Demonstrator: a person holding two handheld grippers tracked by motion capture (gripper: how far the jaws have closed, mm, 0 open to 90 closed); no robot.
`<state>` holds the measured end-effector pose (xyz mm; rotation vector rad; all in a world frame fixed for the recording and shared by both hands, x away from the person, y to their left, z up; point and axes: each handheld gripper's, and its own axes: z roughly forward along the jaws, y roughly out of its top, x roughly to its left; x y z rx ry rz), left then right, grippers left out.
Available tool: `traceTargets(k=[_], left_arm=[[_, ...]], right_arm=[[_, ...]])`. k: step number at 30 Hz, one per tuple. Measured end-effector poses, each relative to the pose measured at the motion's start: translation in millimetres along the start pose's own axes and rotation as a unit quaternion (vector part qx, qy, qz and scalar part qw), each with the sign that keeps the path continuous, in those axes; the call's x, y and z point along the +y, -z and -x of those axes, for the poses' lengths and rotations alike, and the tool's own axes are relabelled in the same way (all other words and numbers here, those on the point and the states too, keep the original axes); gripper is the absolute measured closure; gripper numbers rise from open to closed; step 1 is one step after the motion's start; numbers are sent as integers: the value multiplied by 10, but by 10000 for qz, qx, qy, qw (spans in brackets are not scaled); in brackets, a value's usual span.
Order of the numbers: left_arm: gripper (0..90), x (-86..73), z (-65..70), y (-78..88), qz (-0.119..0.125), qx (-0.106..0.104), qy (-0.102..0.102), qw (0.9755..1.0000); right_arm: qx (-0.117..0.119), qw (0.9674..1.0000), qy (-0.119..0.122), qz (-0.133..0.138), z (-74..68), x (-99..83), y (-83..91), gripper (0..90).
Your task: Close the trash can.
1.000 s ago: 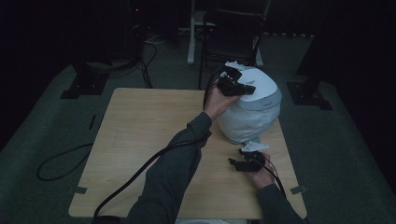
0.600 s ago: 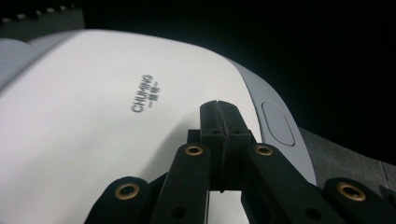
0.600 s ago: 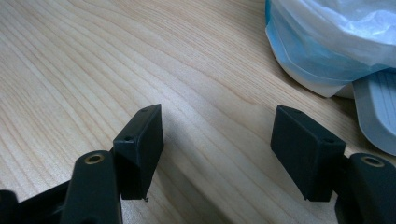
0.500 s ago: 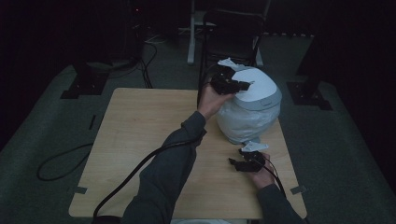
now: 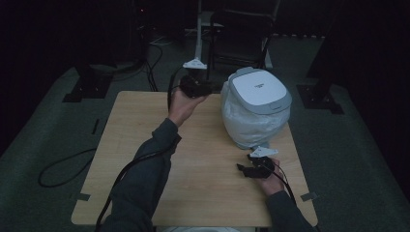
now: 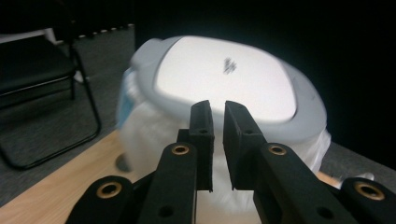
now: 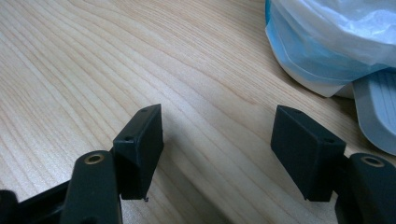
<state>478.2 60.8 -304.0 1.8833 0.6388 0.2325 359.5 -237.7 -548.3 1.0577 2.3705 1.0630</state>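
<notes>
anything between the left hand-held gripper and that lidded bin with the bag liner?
Nothing visible. The left hand-held gripper is held just left of the bin, its jaws nearly closed on nothing. In the left gripper view they point straight at the bin's white lid with only open space between.

A table is seen from above, with a cooker standing on its far right part. The cooker is wrapped in a bag below its lid. The left gripper is held above the far edge of the table, just left of the cooker and apart from it. The right gripper is positioned low over the table near the right edge, in front of the cooker. A cable lies on the floor left of the table. A chair stands behind the table, beyond the cooker. In the left gripper view, the lid lies ahead of the jaws.
</notes>
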Motion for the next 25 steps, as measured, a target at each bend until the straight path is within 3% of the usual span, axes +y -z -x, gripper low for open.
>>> traceTargets(k=[5,8,10,14,19,21,25], left_arm=[[805,-253,-127,237,-29,217,46,9997],[792,-456,-214,330,-201,509,42,9985],[784,-613,-298,365,-358,749,115,9965],[782,-961,-483,475,-412,928,483,9937],[782,-1450,-648,698,-384,1207,946,9874],[770,-1603,-661,778,-419,1306,985,9856],[741,-1986,-678,973,-438,1532,1221,9796]], right_arm=[[-2,10000,-5,4,-1,-2,1,332],[-4,10000,-15,4,-1,-4,3,332],[-4,10000,-9,6,0,-4,3,332],[-12,10000,-35,-16,-1,-11,13,329],[-4,10000,-39,-20,21,-36,38,312],[-8,10000,-37,-29,39,-54,58,303],[-23,10000,-52,-34,71,-104,112,296]])
